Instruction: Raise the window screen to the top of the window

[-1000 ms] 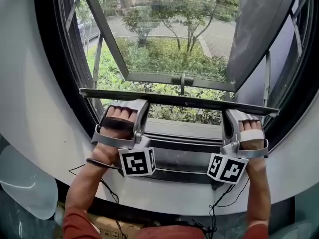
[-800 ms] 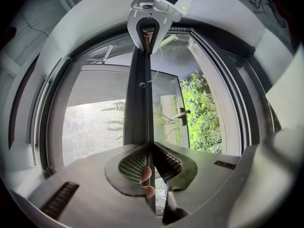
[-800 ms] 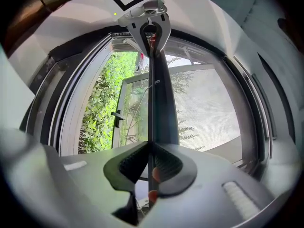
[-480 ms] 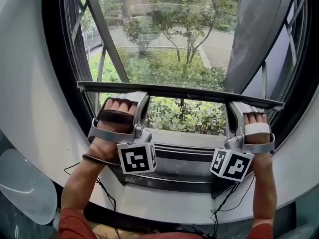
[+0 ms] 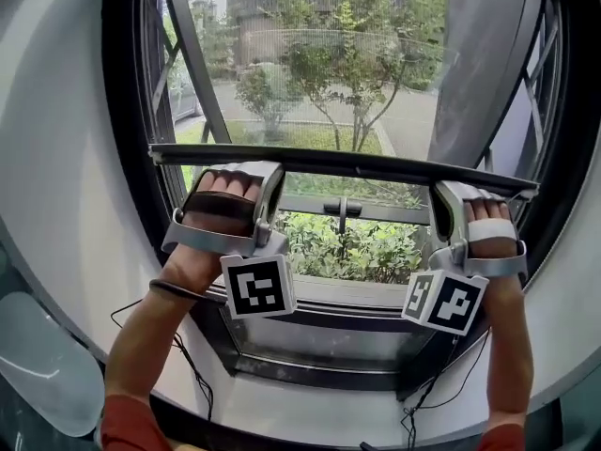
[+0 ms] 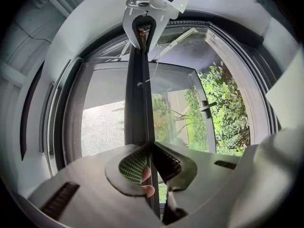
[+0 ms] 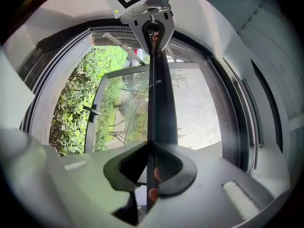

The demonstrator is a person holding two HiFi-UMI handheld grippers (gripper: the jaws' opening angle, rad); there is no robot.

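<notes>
The left hand-held gripper (image 5: 270,172) and the right hand-held gripper (image 5: 439,194) were each clamped on the dark bottom bar (image 5: 357,164) of the window screen (image 5: 319,73), whose mesh spread above their jaws, with green shrubs (image 5: 366,247) showing below.

Left gripper (image 6: 151,147) clamped on screen bar (image 6: 138,99), greenery (image 6: 225,108) beyond
</notes>
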